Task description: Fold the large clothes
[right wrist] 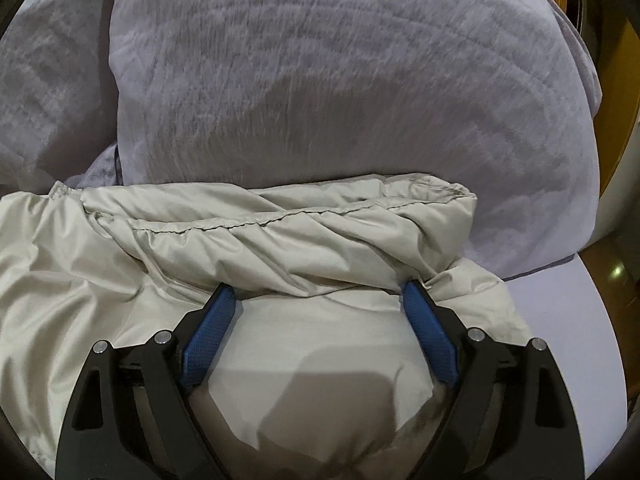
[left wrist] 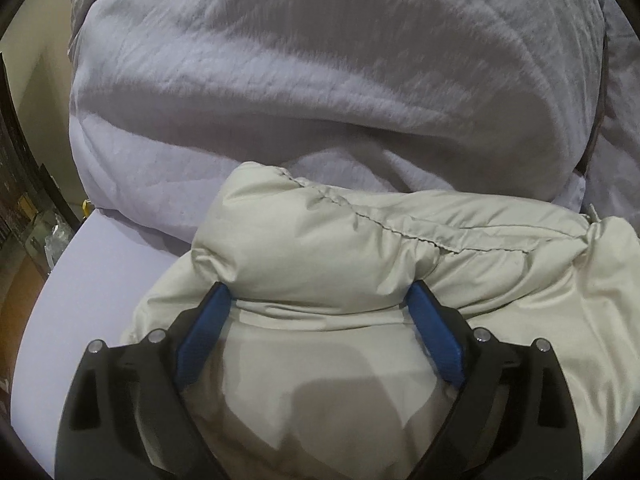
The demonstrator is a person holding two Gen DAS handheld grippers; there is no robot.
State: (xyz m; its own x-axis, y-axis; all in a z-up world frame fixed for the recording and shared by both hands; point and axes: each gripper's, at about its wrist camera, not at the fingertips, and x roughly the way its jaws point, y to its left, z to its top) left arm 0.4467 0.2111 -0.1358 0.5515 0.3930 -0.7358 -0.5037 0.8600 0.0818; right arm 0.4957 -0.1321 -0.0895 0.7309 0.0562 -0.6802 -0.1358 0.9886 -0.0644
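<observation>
A pale grey-beige puffy jacket (left wrist: pixel 360 248) lies bunched on a lavender bed sheet (left wrist: pixel 80 280). In the left wrist view my left gripper (left wrist: pixel 320 296) is open, its blue pads (left wrist: pixel 208 332) spread wide and pressed against a padded fold of the jacket. In the right wrist view the same jacket (right wrist: pixel 260 240) lies with a stitched seam running across it. My right gripper (right wrist: pixel 316 294) is open too, blue pads (right wrist: pixel 428 332) wide apart, tips touching the jacket's rolled edge. Neither gripper pinches fabric.
A big lavender duvet or pillow (left wrist: pixel 300 80) rises right behind the jacket, also in the right wrist view (right wrist: pixel 340 100). The bed edge and dark furniture (left wrist: pixel 20 200) are at the left; a wooden floor (right wrist: pixel 608 272) at the right.
</observation>
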